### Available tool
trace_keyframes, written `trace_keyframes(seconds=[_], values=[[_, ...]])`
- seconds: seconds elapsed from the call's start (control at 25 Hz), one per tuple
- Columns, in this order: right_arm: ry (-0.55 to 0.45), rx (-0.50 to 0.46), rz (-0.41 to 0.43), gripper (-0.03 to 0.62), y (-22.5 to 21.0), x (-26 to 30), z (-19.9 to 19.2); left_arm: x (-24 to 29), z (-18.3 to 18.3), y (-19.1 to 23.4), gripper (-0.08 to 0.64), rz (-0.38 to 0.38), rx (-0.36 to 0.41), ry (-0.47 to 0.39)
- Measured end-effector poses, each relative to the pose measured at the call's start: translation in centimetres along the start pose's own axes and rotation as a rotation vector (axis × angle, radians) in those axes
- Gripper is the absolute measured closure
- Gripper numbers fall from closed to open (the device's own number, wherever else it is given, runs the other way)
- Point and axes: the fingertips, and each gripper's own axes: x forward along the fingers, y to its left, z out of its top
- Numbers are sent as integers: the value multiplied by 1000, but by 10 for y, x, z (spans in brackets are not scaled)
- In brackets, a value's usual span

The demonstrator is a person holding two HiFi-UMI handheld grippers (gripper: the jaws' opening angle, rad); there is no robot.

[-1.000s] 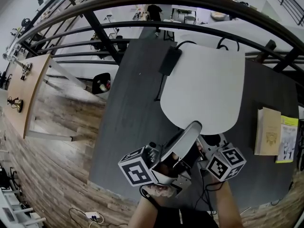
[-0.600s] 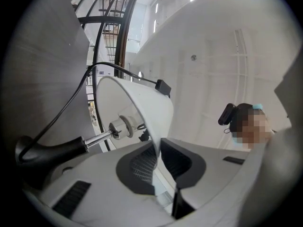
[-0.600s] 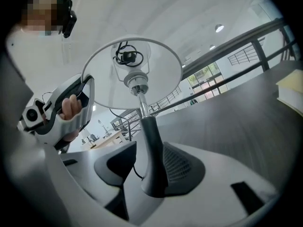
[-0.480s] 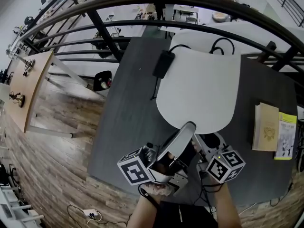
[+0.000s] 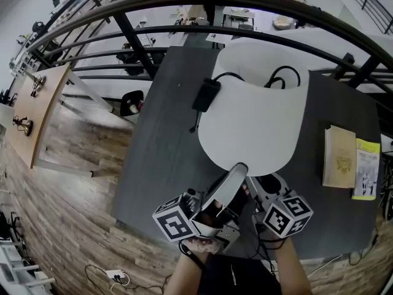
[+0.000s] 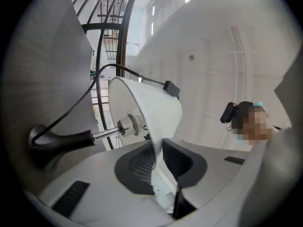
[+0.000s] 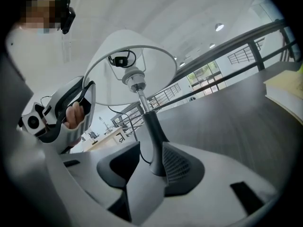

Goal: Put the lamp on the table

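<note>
The lamp has a wide white lampshade (image 5: 255, 121) and a black stem (image 7: 151, 131) over the dark grey table (image 5: 166, 152). My left gripper (image 5: 236, 176) is at the shade's near rim. In the left gripper view its pads pinch the thin edge of the lampshade (image 6: 147, 108) while the jaws (image 6: 158, 157) are opening. My right gripper (image 5: 261, 189) is at the lamp's foot. Its jaws (image 7: 147, 162) are closing around the stem: the right pad touches it, the left pad stands apart.
A black power adapter (image 5: 206, 95) and its cable lie on the table beyond the shade. Two books (image 5: 339, 157) rest at the table's right end. Black railings (image 5: 123, 29) run behind the table, and wooden floor lies to the left.
The lampshade has drifted slightly left and farther away over the table. The adapter and cable show more. Both grippers stay at the shade's near rim and the lamp's foot.
</note>
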Motion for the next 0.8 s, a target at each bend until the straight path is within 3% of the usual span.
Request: trace_keyframes(seconds=[0.8], values=[[33,-67,7,440,13,-29,-29,-35,-31,0,459,4,16,-35]])
